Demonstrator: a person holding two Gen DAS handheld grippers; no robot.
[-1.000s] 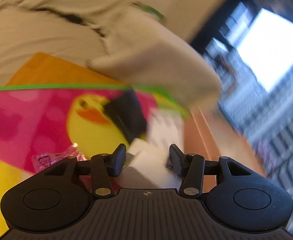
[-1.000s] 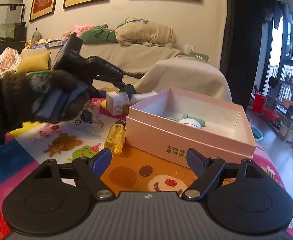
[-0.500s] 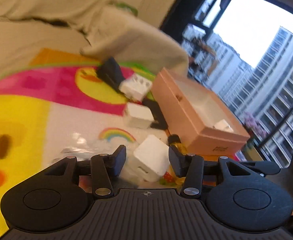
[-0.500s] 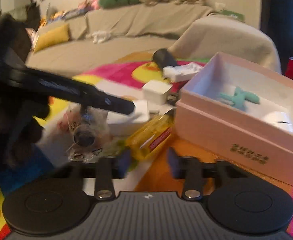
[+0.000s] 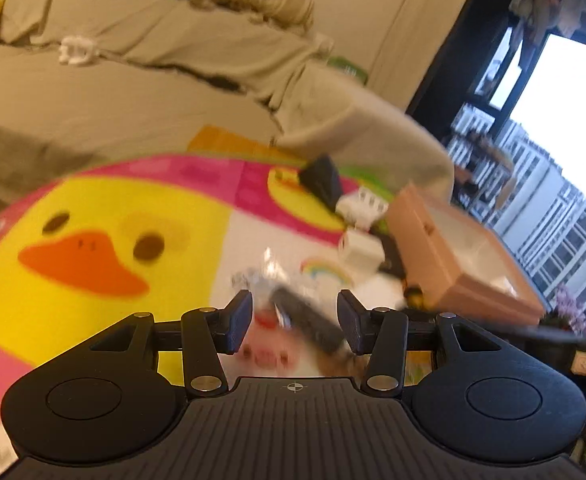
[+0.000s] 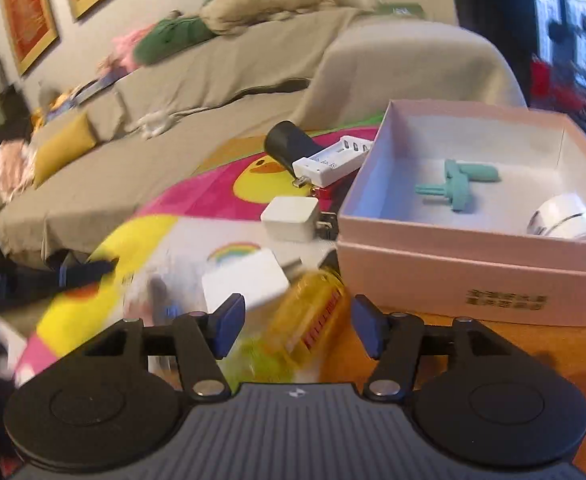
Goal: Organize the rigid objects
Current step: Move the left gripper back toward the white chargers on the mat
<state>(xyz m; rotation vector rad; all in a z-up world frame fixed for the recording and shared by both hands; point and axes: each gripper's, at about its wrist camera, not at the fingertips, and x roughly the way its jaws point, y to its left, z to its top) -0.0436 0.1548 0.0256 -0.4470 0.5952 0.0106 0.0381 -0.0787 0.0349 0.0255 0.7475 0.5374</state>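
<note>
Two rows of dark characters, too blurred to read, on the front wall of the pink box point(image 6: 481, 276) at right; red print on the yellow bottle point(image 6: 313, 320) equally unreadable. Inside the box one teal part point(image 6: 459, 184) and one white round object point(image 6: 565, 222); left of it two white cube chargers point(image 6: 291, 218), one white battery charger point(image 6: 331, 160), one black cylinder point(image 6: 287, 144). Right gripper point(image 6: 295, 330) just reopened — jaws apart around the bottle at lower centre, no visible contact; left gripper point(image 5: 295, 320) half open, blurred dark bar in between, grip impossible to tell.
</note>
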